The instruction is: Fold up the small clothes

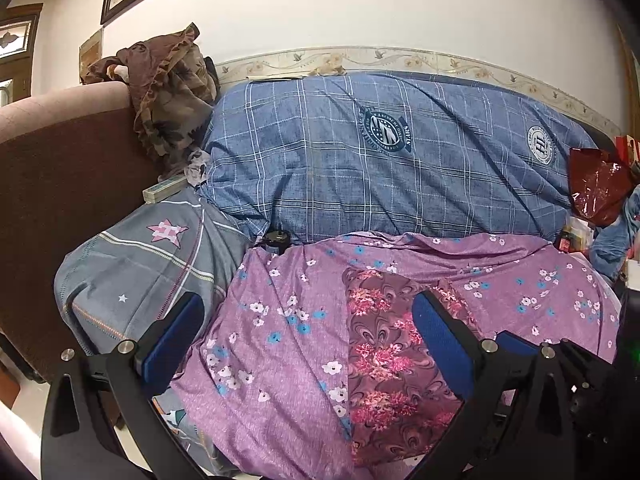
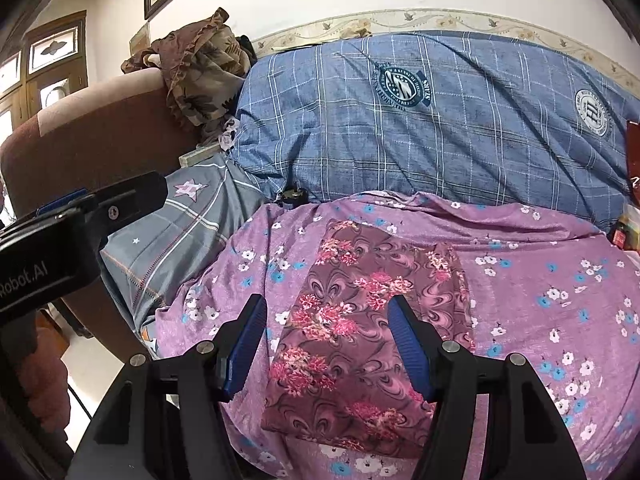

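The left claw (image 1: 308, 344) stands wide, its blue pads apart with nothing pressed between them, hovering over the purple sheet (image 1: 280, 320) that covers the bed. The right claw (image 2: 328, 340) is likewise wide and empty. The folded cloth (image 2: 360, 328), maroon with pink flowers, lies flat on the sheet directly ahead of and below the right claw, showing between its two pads; neither pad touches it as far as the view shows. From the left claw the same cloth (image 1: 384, 360) lies ahead and toward its right pad, which partly hides the cloth's right edge. Past the cloth, farther from both claws, a blue checked quilt (image 2: 440, 112) with round crests is bunched against the wall. To the left of the left claw sits a grey pillow (image 1: 140, 272) with a pink star, leaning on the brown sofa arm (image 1: 60, 180). Beyond that, a brown ruffled fabric (image 1: 172, 88) is heaped on the arm's top. A small dark object (image 1: 276, 238) sits where the quilt meets the sheet; what it is cannot be told. The left claw's body (image 2: 80, 216) shows at the left edge of the right wrist view.
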### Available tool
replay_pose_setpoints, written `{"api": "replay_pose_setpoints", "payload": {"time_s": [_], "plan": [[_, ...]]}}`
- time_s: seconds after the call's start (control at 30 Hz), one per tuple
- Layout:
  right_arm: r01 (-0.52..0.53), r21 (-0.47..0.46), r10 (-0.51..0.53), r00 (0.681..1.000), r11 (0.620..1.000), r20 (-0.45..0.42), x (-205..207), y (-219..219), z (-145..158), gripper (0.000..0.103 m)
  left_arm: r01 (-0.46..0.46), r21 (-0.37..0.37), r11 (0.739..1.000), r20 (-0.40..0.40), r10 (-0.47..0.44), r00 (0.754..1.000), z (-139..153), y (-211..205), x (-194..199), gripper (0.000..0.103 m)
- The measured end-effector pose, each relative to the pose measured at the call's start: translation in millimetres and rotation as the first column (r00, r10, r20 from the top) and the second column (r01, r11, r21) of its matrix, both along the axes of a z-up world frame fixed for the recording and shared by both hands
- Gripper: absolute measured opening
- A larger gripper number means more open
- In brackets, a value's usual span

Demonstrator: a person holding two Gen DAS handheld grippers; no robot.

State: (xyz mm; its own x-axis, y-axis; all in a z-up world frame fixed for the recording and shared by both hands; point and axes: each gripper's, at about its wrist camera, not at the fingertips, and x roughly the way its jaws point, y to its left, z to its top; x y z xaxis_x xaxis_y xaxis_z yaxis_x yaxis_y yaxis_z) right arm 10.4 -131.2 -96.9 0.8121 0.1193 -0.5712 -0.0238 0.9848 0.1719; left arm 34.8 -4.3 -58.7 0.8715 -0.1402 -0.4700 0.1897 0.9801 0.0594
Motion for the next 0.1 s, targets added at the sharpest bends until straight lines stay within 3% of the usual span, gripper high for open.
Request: {"api": "replay_pose_setpoints", "payload": {"time_s": [0.1], "plan": [[-0.006, 0.004, 0.006, 1.0, 1.0, -0.007, 5.0, -0.4, -3.9, 0.065, 0.009, -0.013, 1.0, -0.009, -0.009, 1.0, -3.1, -1.6, 5.9, 0.103]]}}
